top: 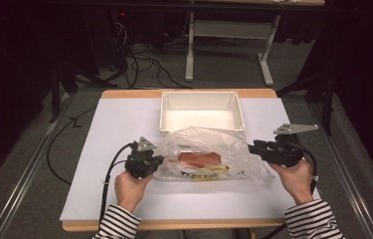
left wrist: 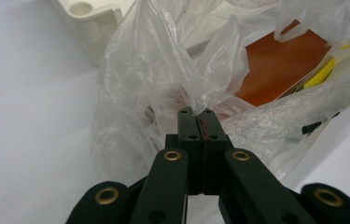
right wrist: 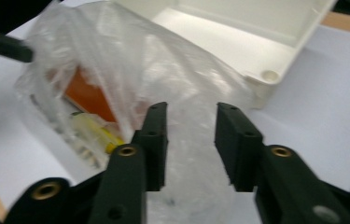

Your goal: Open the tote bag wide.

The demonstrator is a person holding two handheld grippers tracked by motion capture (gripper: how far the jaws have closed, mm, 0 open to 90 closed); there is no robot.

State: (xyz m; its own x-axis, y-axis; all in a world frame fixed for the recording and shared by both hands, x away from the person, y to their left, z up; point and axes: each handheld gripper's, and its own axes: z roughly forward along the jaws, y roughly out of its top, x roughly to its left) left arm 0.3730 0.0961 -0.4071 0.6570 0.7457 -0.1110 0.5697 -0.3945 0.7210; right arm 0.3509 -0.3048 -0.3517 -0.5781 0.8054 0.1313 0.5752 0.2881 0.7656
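The clear plastic bag (top: pixel 209 152) lies on the white table sheet (top: pixel 99 149), just in front of the white tray (top: pixel 201 110), which serves as our landmark, the bag's back edge reaching up against the tray's near wall. Inside the bag there's an orange-brown flat packet (top: pixel 200 158) and, on the side of it away from the tray, something yellow (top: pixel 214 171) lying along the bag's bottom. The left gripper (top: pixel 160 160) sits at the bag's left end, off the tray's near-left corner, and in the left gripper view its jaws are pressed tight together with a gathered pinch of the bag's film (left wrist: pixel 196 88) caught between the tips, the plastic fanning up from that pinch toward the tray corner (left wrist: pixel 91 23). Over on the other side, the right gripper (top: pixel 253 148) is at the bag's right end, in front of the tray's near-right corner; the right gripper view shows its two jaws standing apart, with bag film (right wrist: pixel 191 140) lying in the gap between them and no squeeze on it that I can make out. Both hands come in from the edge of the table opposite the tray, striped sleeves (top: pixel 117 224) showing at the wrists, cable (top: pixel 109 179) trailing back from the left gripper.
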